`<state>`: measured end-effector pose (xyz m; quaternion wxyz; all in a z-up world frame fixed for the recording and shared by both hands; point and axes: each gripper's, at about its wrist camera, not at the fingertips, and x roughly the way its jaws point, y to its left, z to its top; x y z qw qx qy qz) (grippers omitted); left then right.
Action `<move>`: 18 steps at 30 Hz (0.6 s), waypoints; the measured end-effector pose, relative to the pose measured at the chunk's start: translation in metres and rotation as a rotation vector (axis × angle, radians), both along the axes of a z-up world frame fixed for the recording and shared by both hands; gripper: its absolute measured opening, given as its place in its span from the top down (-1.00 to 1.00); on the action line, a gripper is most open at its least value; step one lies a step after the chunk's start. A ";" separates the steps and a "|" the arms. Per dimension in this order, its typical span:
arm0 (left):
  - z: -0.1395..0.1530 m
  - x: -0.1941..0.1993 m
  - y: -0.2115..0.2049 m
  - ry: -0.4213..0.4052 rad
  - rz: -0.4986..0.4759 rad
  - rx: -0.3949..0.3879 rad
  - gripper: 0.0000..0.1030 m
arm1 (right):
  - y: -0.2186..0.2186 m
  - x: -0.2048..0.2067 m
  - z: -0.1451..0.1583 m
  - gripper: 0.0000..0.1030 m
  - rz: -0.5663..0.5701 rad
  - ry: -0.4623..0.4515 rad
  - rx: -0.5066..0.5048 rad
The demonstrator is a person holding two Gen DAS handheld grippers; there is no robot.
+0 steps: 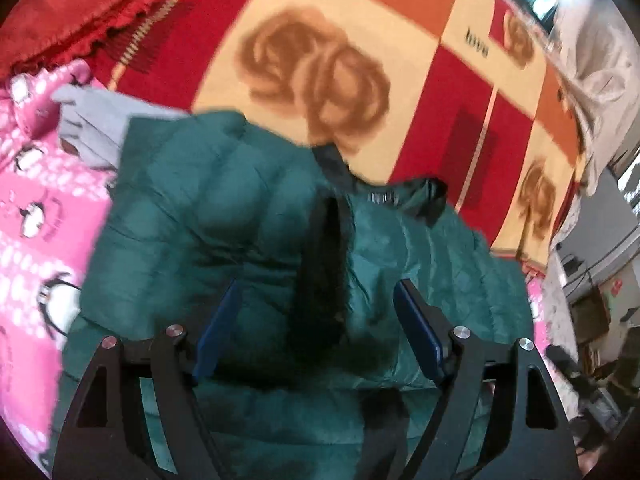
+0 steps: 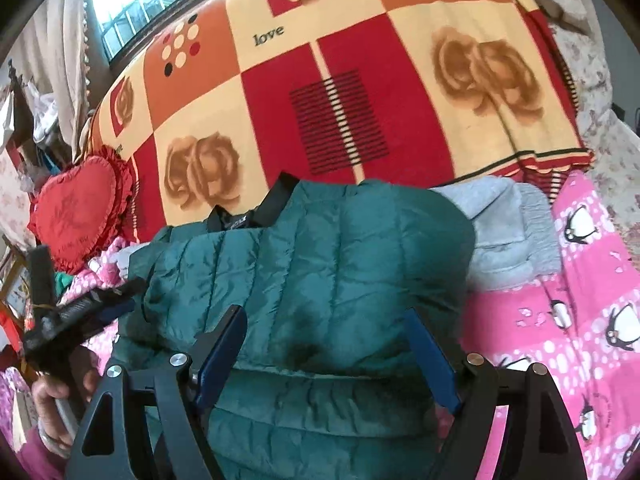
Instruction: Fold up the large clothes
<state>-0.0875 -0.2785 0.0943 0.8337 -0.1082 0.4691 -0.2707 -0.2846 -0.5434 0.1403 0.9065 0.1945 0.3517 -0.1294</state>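
Note:
A dark green quilted jacket (image 1: pixel 224 208) (image 2: pixel 320 260) lies folded over on the bed, its black collar (image 2: pixel 276 200) at the far edge. A black front strip (image 1: pixel 328 264) runs down its middle in the left wrist view. My left gripper (image 1: pixel 316 312) hovers over the jacket with its blue pads (image 1: pixel 218 320) wide apart either side of that strip, not pressing it. My right gripper (image 2: pixel 326 336) is open above the jacket's near fold with nothing pinched. In the right wrist view the left gripper (image 2: pixel 80 312) shows at the left edge, held by a person's hand (image 2: pixel 60 400).
A grey garment (image 1: pixel 92 120) (image 2: pixel 508 232) lies beside the jacket on a pink penguin blanket (image 1: pixel 36 220) (image 2: pixel 580 300). Beyond spreads a red, orange and cream rose-patterned blanket (image 1: pixel 340 60) (image 2: pixel 340 80). A red heart pillow (image 2: pixel 80 212) (image 1: pixel 72 8) sits at the bed's side, near a window (image 2: pixel 140 4).

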 end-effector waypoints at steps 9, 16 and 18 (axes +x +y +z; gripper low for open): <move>0.021 -0.012 -0.006 -0.124 0.003 0.091 0.80 | -0.015 -0.007 -0.001 -0.54 -0.050 0.004 0.015; 0.035 0.006 0.056 -0.190 0.122 0.135 0.83 | -0.006 0.024 -0.006 -0.54 -0.017 -0.016 0.039; 0.024 0.012 0.069 -0.155 0.138 0.151 0.83 | 0.005 0.047 -0.015 -0.54 0.026 0.011 0.033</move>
